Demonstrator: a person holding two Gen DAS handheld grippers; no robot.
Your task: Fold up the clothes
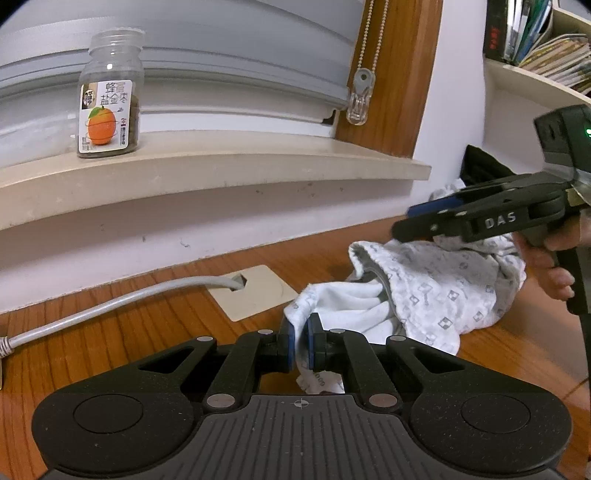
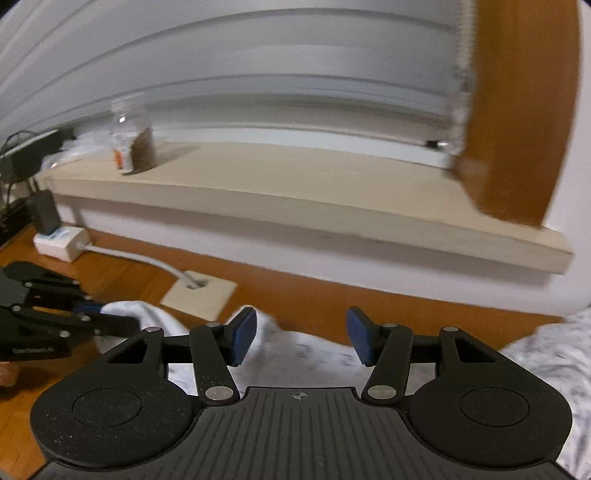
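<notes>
Jaws of the left gripper [image 1: 301, 341] are clamped on the garment [image 1: 436, 295], the right gripper [image 2: 301, 341] is spread wide above it; the thin pinched edge could be pulled free if tugged.

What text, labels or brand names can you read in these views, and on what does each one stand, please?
"蜂蜜盐金枣": label of the jar on the windowsill.
"DAS": side of the right gripper.
Pale lettering on the left gripper: too blurred.
Book spines and the label's small print: unreadable.

Bare wooden surface [image 1: 155, 317] lies free left of the crumpled garment [image 1: 436, 295]; a grey cable [image 1: 110, 302] crosses it toward a beige plate [image 1: 255, 291]; the window ledge [image 1: 207, 173] overhangs behind, carrying a jar [image 1: 110, 96]; the right claw [image 1: 410, 218] hangs over the cloth.
</notes>
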